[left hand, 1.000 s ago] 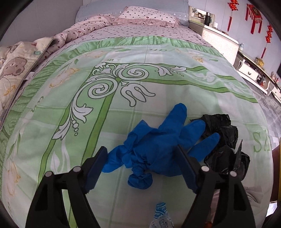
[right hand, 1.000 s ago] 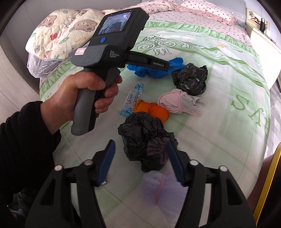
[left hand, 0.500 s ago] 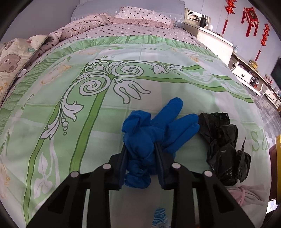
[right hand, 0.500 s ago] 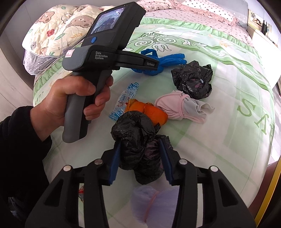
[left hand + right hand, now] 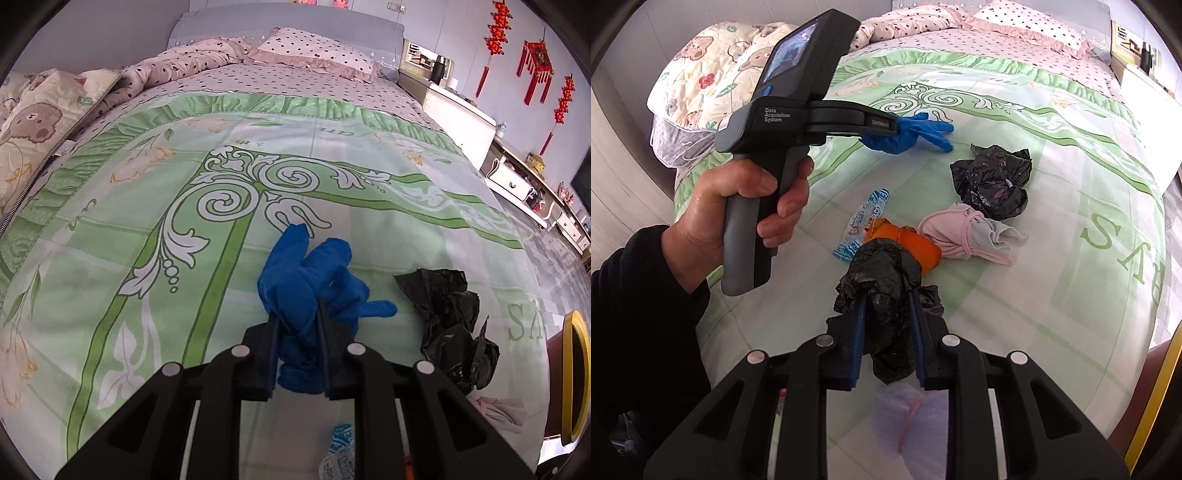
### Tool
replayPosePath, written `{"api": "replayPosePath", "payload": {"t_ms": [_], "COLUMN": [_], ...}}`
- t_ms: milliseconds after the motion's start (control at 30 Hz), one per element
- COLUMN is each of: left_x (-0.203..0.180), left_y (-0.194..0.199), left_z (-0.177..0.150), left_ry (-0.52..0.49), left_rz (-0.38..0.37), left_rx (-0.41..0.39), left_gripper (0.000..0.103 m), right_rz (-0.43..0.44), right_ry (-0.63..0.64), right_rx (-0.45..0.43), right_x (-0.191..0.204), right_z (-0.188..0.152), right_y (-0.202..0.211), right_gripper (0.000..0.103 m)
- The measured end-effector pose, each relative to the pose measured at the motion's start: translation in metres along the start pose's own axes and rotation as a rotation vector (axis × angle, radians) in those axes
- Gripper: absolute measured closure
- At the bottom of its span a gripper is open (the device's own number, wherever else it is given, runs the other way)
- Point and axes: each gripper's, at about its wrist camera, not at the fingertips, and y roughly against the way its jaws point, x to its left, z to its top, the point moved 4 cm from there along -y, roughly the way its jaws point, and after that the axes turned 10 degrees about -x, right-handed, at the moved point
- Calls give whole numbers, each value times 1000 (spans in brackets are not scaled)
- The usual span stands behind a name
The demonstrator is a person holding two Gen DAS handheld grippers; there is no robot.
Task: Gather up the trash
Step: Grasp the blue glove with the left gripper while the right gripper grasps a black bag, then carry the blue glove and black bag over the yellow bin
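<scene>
Left gripper (image 5: 297, 332): jaws clenched on a crumpled blue glove (image 5: 314, 288), raised just above the green bedspread (image 5: 147, 229). Right gripper (image 5: 886, 332): jaws clenched on a wad of black plastic bag (image 5: 882, 291), also clear of the cover. Both pieces of trash are thus in hand; the rest lies on the near right part of the bed.

Technique, as judged: hold both grips firm and lift straight up before carrying off, since the glove's loose fingers and the bag's trailing folds could snag neighbouring litter.

The right wrist view alone shows the remaining pile: a second black bag (image 5: 993, 181) at far right, a pink cloth bundle (image 5: 960, 236), an orange wrapper (image 5: 908, 243) and a blue-and-white sachet (image 5: 860, 225); it also shows the left hand (image 5: 738, 206) on its handle. The left wrist view alone shows a yellow-rimmed container (image 5: 574, 373) at the right edge, possibly the bin.
</scene>
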Motion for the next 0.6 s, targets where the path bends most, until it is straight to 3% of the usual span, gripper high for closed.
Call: {"api": "replayPosePath", "payload": {"t_ms": [600], "left_x": [-13], "left_y": [76], "left_z": [11], "left_ry": [-31], "left_rz": [1], "left_rx": [-92], "left_gripper": [87], "right_rz": [-43], "right_ry": [-65], "right_rx": [-131], "right_x": [-21], "right_z": [3], "right_y": [77], "right_gripper": [83]}}
